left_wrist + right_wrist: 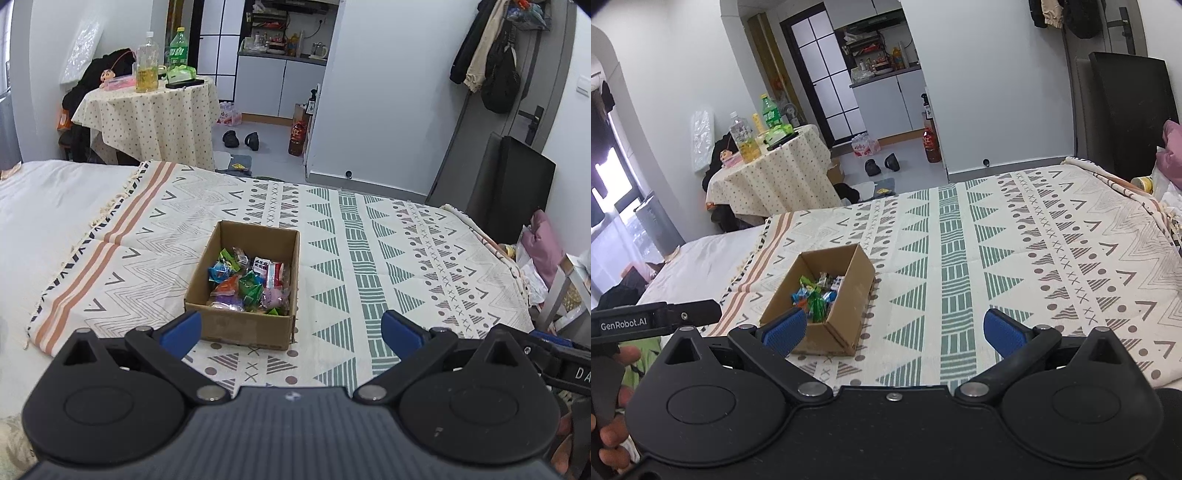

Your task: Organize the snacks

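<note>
A small open cardboard box (236,325) sits on the patterned blanket (369,258) on the bed. Several wrapped snacks (251,284) in green, blue, purple, orange and white lie inside it. My left gripper (291,334) hovers just in front of the box, open and holding nothing. In the right wrist view the same box (849,295) with its snacks (816,295) lies ahead and to the left. My right gripper (895,330) is open too, nothing between its blue pads (1004,334). Part of the left gripper's body (653,319) and the person's hand (613,424) show at the left edge.
A round table with a dotted cloth (155,118) stands beyond the bed, carrying bottles (147,62) and a green packet. Shoes (242,140) and a dark bottle (297,138) are on the floor. A black panel (517,184) leans by the door. Pink bags (543,243) sit off the bed's right edge.
</note>
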